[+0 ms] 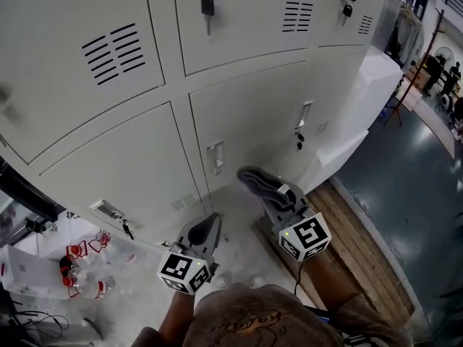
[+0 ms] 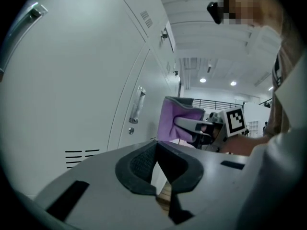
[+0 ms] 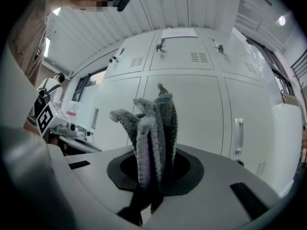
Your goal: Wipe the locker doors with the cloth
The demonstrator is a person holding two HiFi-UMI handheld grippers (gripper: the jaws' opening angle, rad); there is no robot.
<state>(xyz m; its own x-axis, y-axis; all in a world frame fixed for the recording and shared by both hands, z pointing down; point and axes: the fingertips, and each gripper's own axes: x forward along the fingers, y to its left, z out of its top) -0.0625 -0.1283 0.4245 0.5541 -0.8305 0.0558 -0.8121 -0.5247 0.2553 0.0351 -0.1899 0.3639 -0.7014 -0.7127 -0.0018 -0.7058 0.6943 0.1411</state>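
One cloth [image 1: 257, 179], grey outside with purple showing in its folds, is bunched and clamped in your right tongs [image 1: 278, 197]. It sticks out past the tips in several folds, with a small label at its top. It sits in front of the lower middle locker door [image 1: 246, 114]. No view settles whether it touches that door.

Your left tongs [image 1: 210, 223] are drawn together at the tips with nothing between them. They are held lower and to the left, pointing towards the lockers.

Six locker doors are in view, three above and three below, all closed. Two keys hang from the upper row, one key [image 1: 207, 6] on the middle door and a second key [image 1: 347, 9] on the right door. Three vent grilles show on the upper doors, and each lower door carries one handle.

A white panel [image 1: 365, 107] leans at the right end of the lockers, partly across the lower right door. Wooden boards [image 1: 362, 244] lie on the floor below your right tongs, with dark floor [image 1: 416, 172] beyond. Clear bottles with red caps [image 1: 79, 277] stand in a cluster at the lower left.
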